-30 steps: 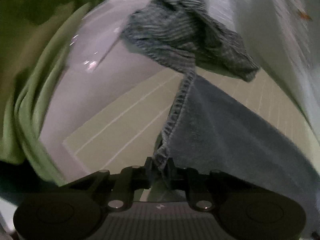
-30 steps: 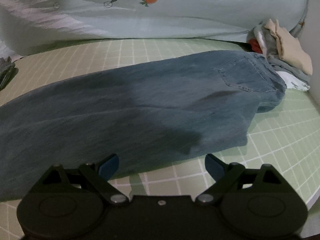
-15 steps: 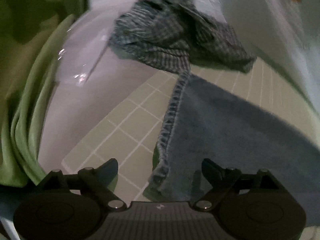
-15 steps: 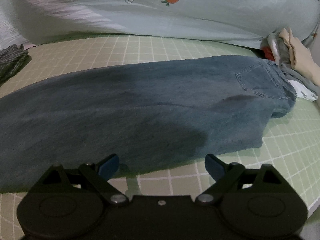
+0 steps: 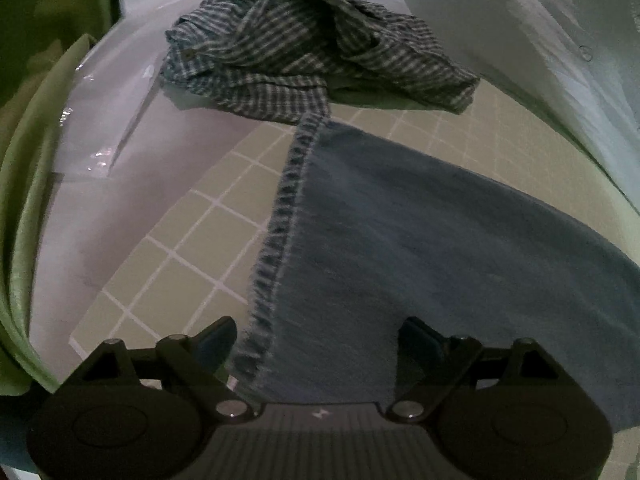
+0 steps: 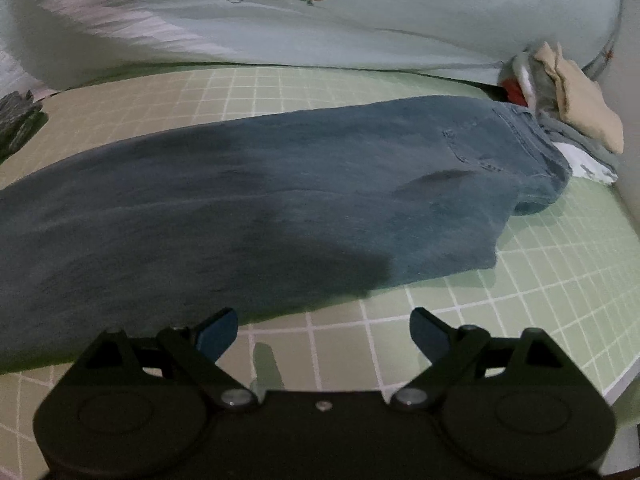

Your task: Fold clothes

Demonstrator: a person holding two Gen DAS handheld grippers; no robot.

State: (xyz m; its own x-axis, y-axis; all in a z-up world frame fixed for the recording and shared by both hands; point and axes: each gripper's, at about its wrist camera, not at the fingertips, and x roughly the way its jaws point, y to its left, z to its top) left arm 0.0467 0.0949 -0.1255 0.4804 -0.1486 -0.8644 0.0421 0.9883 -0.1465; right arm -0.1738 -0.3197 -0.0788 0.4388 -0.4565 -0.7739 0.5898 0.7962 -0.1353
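A pair of faded blue denim jeans [image 6: 280, 200] is laid flat along a pale green mat with a white grid [image 6: 540, 280], the waistband and back pocket turned toward a small pile of folded clothes topped by a beige piece [image 6: 576, 120]. The left hand-held gripper [image 5: 316, 344] is held with its fingers spread apart over the frayed leg hem [image 5: 276, 248] — nothing is clamped. The right hand-held gripper [image 6: 322, 334] is likewise spread wide, just short of the jeans' near edge. A crumpled grey-and-white striped shirt [image 5: 312, 48] is seen just beyond the hem, possibly touching it. A pale sheet printed with carrots [image 6: 320, 12] is draped behind the mat.
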